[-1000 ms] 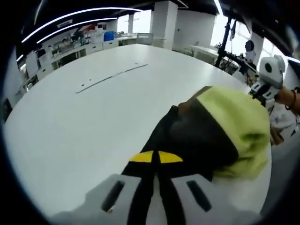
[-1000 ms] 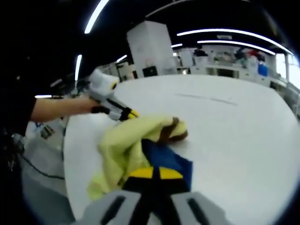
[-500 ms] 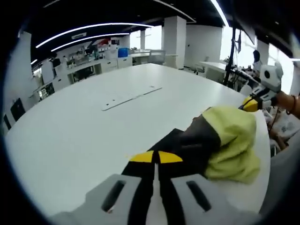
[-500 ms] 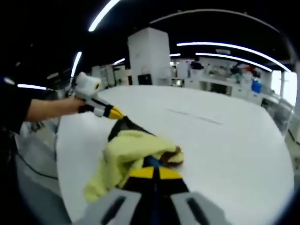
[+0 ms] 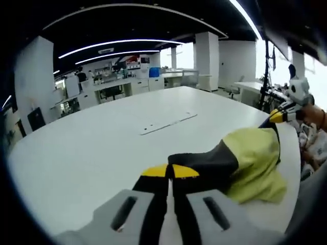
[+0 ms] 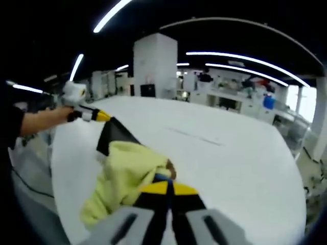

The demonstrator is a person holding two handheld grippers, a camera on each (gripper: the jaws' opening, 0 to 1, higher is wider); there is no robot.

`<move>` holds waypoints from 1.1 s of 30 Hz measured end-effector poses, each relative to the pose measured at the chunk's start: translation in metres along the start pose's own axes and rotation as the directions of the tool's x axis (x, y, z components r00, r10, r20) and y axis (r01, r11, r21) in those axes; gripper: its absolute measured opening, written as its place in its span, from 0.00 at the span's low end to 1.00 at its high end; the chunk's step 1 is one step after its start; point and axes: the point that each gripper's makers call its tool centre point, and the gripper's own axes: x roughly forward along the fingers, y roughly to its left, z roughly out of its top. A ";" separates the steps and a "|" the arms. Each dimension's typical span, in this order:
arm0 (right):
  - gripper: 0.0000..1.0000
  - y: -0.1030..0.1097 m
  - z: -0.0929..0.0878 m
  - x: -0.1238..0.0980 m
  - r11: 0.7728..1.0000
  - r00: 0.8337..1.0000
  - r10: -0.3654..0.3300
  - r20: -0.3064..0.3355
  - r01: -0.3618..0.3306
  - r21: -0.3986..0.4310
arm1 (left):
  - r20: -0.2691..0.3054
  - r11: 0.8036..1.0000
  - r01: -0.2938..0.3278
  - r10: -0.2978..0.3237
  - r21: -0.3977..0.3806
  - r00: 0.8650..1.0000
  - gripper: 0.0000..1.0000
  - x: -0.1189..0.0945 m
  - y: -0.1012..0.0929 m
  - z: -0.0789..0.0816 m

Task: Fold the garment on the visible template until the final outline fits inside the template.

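The garment (image 5: 254,157) is yellow-green with a black part (image 5: 206,161) and hangs stretched between both grippers over the white table (image 5: 76,163). My left gripper (image 5: 169,171) is shut on the black part. The right gripper (image 5: 276,116) pinches the far corner at the right. In the right gripper view, my right gripper (image 6: 167,188) is shut on the yellow garment (image 6: 125,171), and the left gripper (image 6: 101,116) holds its black corner (image 6: 115,133) at the left. The template shows as thin marks (image 5: 168,122) on the table, also seen as a faint line (image 6: 195,137).
A person's arm (image 6: 36,122) carries the left gripper at the table's near edge (image 6: 59,184). Work benches (image 5: 127,84) and a white pillar (image 6: 156,69) stand beyond the table. Wide bare tabletop (image 6: 245,173) lies past the garment.
The two grippers have moved apart, and the bunched garment has been drawn out into a longer span between them. Both cameras have shifted.
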 end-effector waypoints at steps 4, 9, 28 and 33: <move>0.00 -0.017 0.017 0.002 0.998 0.999 -0.032 0.035 0.030 0.048 | 0.004 0.999 -0.031 0.031 -0.026 1.000 0.00 -0.005 0.014 0.000; 0.00 -0.044 0.036 0.007 0.993 0.995 -0.076 0.071 0.070 0.091 | 0.034 0.996 -0.057 0.059 -0.066 0.998 0.00 -0.008 0.031 0.006; 0.00 -0.125 0.065 0.034 0.949 0.961 -0.230 0.152 0.187 0.252 | 0.121 0.965 -0.133 0.163 -0.225 0.979 0.00 0.007 0.075 0.022; 0.00 -0.136 0.051 0.054 0.935 0.966 -0.230 0.116 0.187 0.301 | 0.100 0.944 -0.119 0.156 -0.307 0.983 0.00 0.024 0.080 0.006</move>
